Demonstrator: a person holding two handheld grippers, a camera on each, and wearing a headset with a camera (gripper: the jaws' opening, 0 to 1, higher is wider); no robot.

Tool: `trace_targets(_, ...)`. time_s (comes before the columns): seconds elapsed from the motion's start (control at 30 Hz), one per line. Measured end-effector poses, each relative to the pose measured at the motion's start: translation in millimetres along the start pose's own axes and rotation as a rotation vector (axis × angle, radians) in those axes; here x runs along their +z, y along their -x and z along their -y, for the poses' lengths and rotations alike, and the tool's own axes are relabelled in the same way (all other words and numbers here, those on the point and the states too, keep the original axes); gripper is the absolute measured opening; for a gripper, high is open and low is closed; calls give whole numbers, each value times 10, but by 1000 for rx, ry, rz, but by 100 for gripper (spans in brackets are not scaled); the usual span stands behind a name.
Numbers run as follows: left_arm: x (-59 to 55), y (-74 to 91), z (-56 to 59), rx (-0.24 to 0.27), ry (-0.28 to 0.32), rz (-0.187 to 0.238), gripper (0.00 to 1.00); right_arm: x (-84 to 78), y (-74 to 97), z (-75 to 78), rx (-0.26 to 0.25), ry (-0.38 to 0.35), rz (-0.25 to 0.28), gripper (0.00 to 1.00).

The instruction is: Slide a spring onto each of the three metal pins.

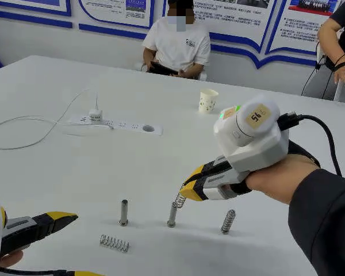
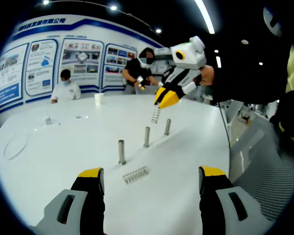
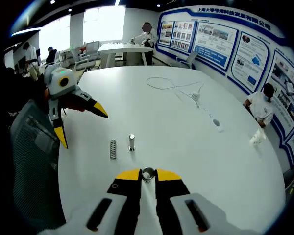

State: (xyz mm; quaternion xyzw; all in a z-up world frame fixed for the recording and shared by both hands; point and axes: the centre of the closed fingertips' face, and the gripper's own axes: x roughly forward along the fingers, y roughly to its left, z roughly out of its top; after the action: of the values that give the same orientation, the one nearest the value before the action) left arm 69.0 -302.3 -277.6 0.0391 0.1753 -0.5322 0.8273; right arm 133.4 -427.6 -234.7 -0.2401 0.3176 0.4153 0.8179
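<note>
Right claw (image 1: 183,192) clamps a spring (image 1: 179,200) just above the middle pin (image 1: 172,214); left claw (image 2: 152,174) gapes apart.

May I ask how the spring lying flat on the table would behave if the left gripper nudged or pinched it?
The loose spring lies on its side on the table, so a nudge would probably roll it. Its thin open coils look light and would likely squash or spring away under a hard pinch by the left gripper.

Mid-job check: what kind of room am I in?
Probably an office meeting or display room: a large white conference table, blue-trimmed information boards along the walls, and a power strip and paper cup on the table.
</note>
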Motion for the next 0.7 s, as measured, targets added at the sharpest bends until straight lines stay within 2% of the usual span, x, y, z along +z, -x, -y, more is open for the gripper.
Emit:
trace_targets(0.2,-2,8,-5,3,2,-1,81,9,-46,55,-3,-7,-4,12)
trace_targets(0.7,-15,17,-15,10,5,-3,81,-48,-153,75,12,-12,-41,12)
